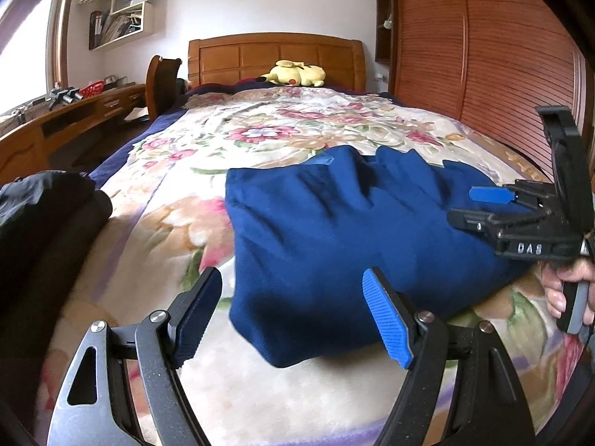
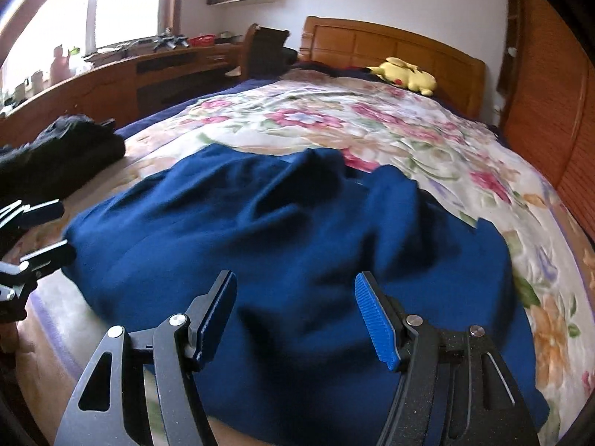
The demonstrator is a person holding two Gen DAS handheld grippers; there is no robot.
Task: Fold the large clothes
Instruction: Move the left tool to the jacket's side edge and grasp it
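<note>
Blue garment: a large dark-blue piece of clothing, rumpled and partly folded, lying on the near half of the bed, right of centre in the left wrist view; in the right wrist view it fills the middle of the bedcover.
Bed: covered by a cream floral blanket with a dark-blue edge; wooden headboard at the far end.
Left tongs: jaws spread wide, nothing between them; the right blue pad sits over the near edge of the garment, the left pad over bare blanket. In the right wrist view they show at the far left edge, again parted.
Right tongs: jaws spread wide, empty, poised above the near part of the garment. In the left wrist view they reach in from the right over the garment's right side, parted.
Hand: fingers wrapped around the right tongs' grip at the right edge.
Writing: white letters "DAS" on the body of the right tongs.
Black clothing: a dark heap on the bed's near left side.
Plush toy: yellow, lying against the headboard.
Wall shelf: on the far left wall, holding files and papers.
Red basket: on the desk at the left; its contents cannot be made out.
Wardrobe: slatted wooden doors along the right.
</note>
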